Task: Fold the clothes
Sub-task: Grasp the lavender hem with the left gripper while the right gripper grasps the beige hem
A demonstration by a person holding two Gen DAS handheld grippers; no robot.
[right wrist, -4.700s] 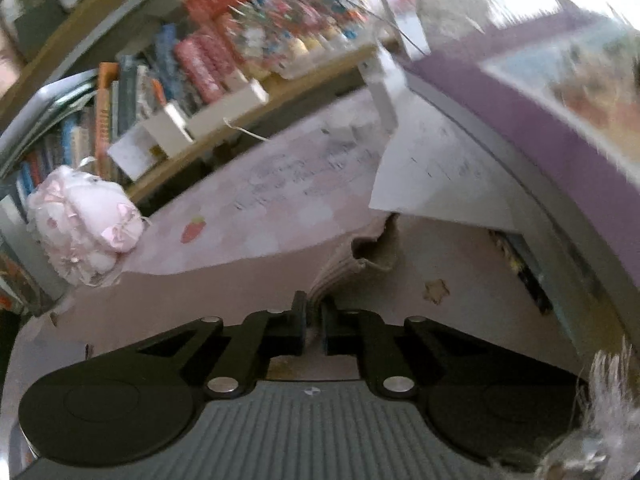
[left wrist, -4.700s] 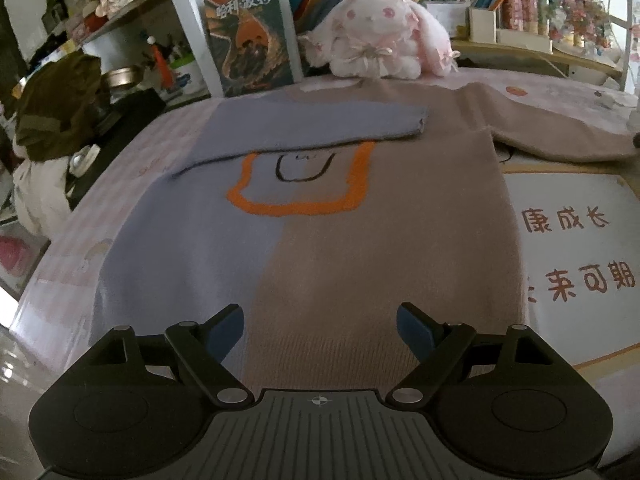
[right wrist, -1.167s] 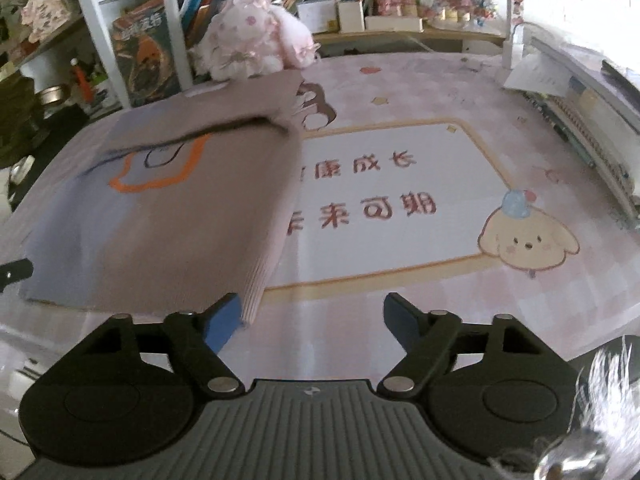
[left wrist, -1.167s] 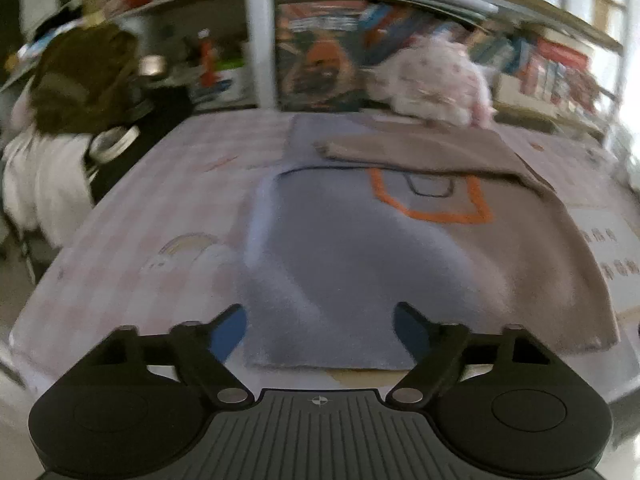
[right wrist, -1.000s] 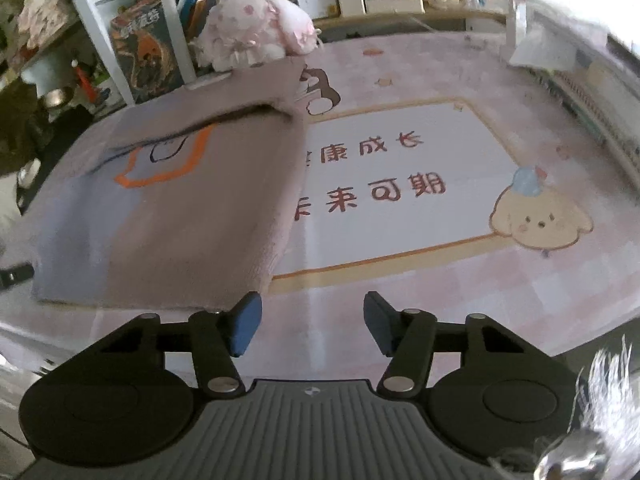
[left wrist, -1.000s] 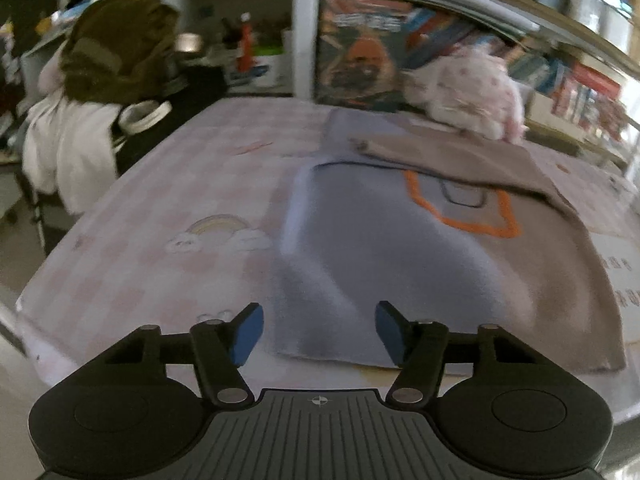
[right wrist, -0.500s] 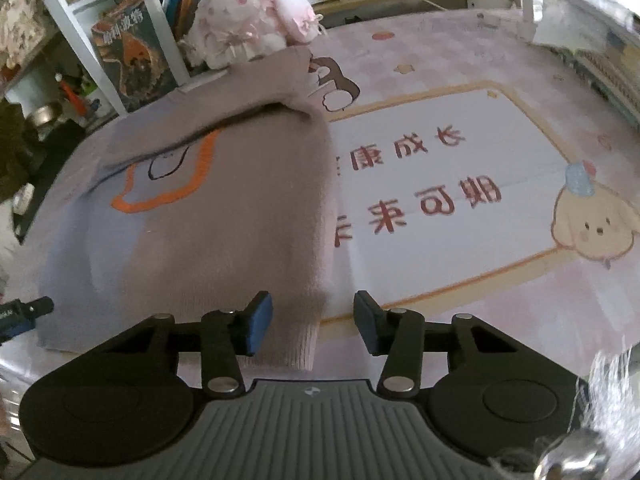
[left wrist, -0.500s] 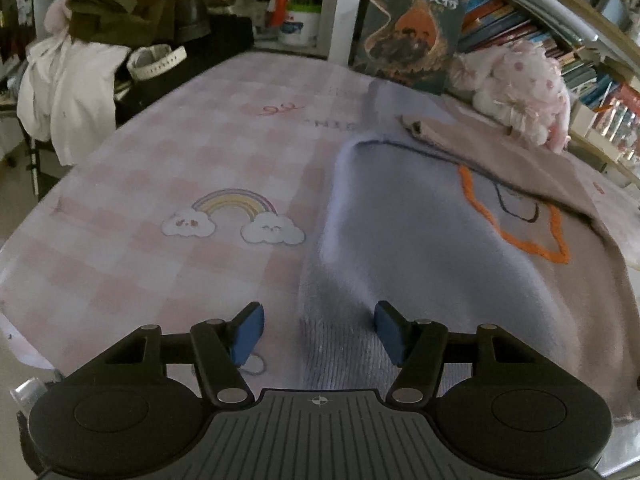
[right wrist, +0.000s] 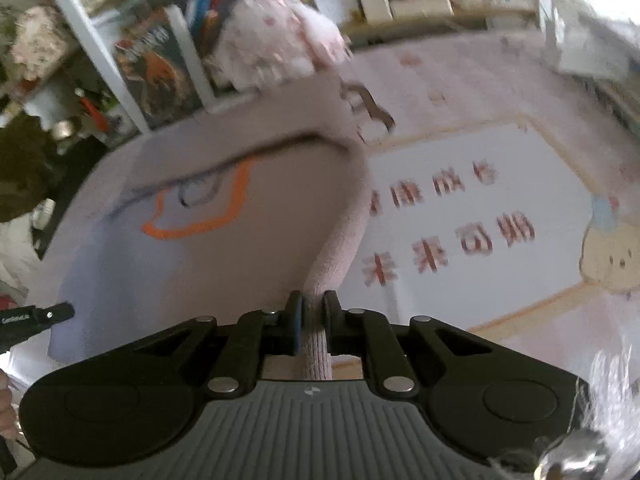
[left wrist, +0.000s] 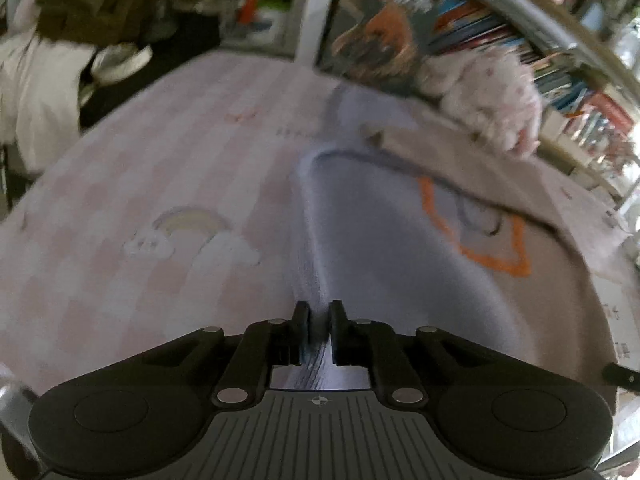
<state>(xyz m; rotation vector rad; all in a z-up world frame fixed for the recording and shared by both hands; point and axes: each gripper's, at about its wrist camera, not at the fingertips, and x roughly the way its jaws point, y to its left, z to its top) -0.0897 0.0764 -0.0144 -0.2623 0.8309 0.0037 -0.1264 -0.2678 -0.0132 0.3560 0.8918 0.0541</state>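
A sweater (left wrist: 400, 248), half lilac-blue and half beige-pink with an orange outline motif, lies on the table with both sleeves folded across its chest. My left gripper (left wrist: 319, 316) is shut on the sweater's lilac bottom left corner. My right gripper (right wrist: 312, 312) is shut on the beige bottom right corner of the sweater (right wrist: 248, 248), and the hem rises off the table into the jaws. The left gripper's tip shows at the left edge of the right wrist view (right wrist: 36, 314).
A pink checked tablecloth (left wrist: 140, 200) covers the table, with a white printed panel (right wrist: 480, 216) right of the sweater. A pink plush rabbit (right wrist: 276, 40) sits behind the sweater before bookshelves (left wrist: 560, 80). Clothes pile (left wrist: 60, 40) at far left.
Both grippers moved in over the hem corners and closed on them. The corners are lifted slightly off the table.
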